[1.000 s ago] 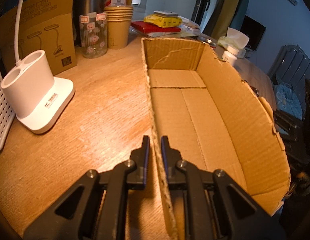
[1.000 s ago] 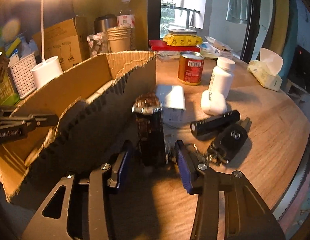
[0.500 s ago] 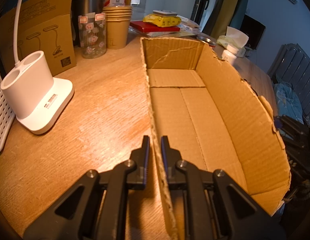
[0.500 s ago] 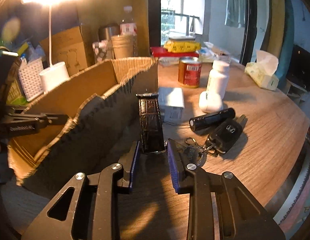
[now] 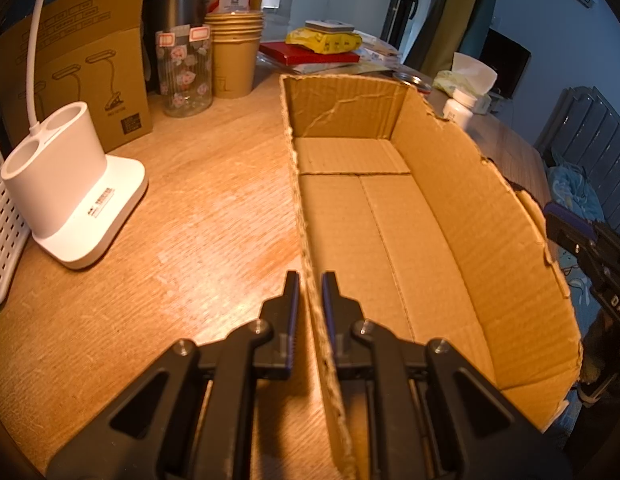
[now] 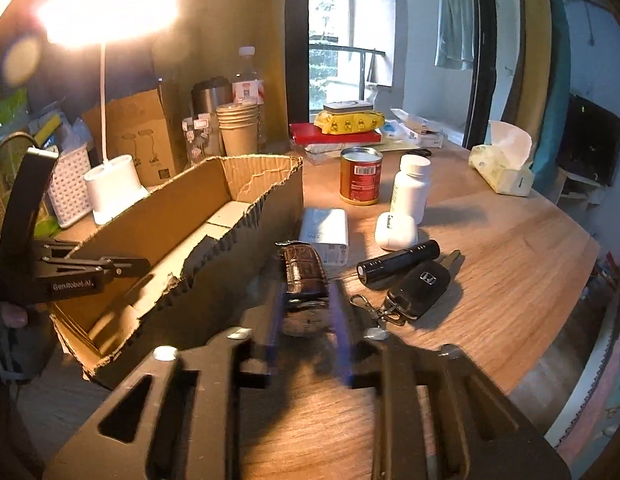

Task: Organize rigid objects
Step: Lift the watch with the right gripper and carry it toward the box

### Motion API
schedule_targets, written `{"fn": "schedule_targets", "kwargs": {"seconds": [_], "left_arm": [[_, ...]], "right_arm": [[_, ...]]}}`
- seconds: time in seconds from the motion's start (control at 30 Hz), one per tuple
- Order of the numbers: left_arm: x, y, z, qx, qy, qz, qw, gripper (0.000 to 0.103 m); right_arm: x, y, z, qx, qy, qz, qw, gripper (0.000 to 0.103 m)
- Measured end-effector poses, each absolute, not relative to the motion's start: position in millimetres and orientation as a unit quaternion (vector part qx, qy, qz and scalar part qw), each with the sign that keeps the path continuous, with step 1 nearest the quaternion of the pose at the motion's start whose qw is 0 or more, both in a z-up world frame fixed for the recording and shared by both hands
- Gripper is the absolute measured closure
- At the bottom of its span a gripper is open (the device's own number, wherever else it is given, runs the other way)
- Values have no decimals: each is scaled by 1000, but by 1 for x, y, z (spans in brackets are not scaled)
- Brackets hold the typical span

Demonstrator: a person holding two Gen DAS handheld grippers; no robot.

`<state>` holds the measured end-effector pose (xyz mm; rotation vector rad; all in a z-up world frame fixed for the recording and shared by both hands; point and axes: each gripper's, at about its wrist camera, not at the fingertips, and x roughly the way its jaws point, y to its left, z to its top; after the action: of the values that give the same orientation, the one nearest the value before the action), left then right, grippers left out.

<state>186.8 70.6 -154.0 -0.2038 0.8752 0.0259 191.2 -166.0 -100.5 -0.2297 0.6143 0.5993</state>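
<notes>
A dark wristwatch (image 6: pixel 303 276) with a leather strap sits between my right gripper's (image 6: pixel 303 312) blue pads. The jaws are closing and press on the watch case, which is lifted a little off the wooden table (image 6: pixel 490 280). To the left of it stands an open cardboard box (image 6: pixel 237 232), with nothing inside. My left gripper (image 5: pixel 310 284) is shut on the box's near side wall (image 5: pixel 305 240), one finger inside and one outside. That gripper (image 6: pixel 145 266) also shows at the box's left wall in the right wrist view.
On the table right of the box lie a white power bank (image 6: pixel 324 232), an earbud case (image 6: pixel 396 230), a black flashlight (image 6: pixel 398 264) and a car key (image 6: pixel 420 286). A red can (image 6: pixel 360 176) and white bottle (image 6: pixel 410 190) stand behind. A lamp base (image 5: pixel 65 200) stands left of the box.
The right gripper's jaws have closed onto the watch and raised it off the table. The left gripper and the box have stayed still.
</notes>
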Motion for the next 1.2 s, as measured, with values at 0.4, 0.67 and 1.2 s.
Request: {"fn": "schedule_targets", "kwargs": {"seconds": [0.4, 0.67, 1.2], "left_arm": [[187, 70, -154, -97, 424, 12, 901, 91], [187, 69, -155, -97, 425, 11, 900, 91], [184, 68, -152, -91, 417, 11, 904, 92]], "right_arm": [[191, -172, -111, -119, 309, 273, 903, 97], [188, -181, -116, -144, 299, 241, 912, 65], [219, -174, -119, -142, 283, 238, 918, 92]]}}
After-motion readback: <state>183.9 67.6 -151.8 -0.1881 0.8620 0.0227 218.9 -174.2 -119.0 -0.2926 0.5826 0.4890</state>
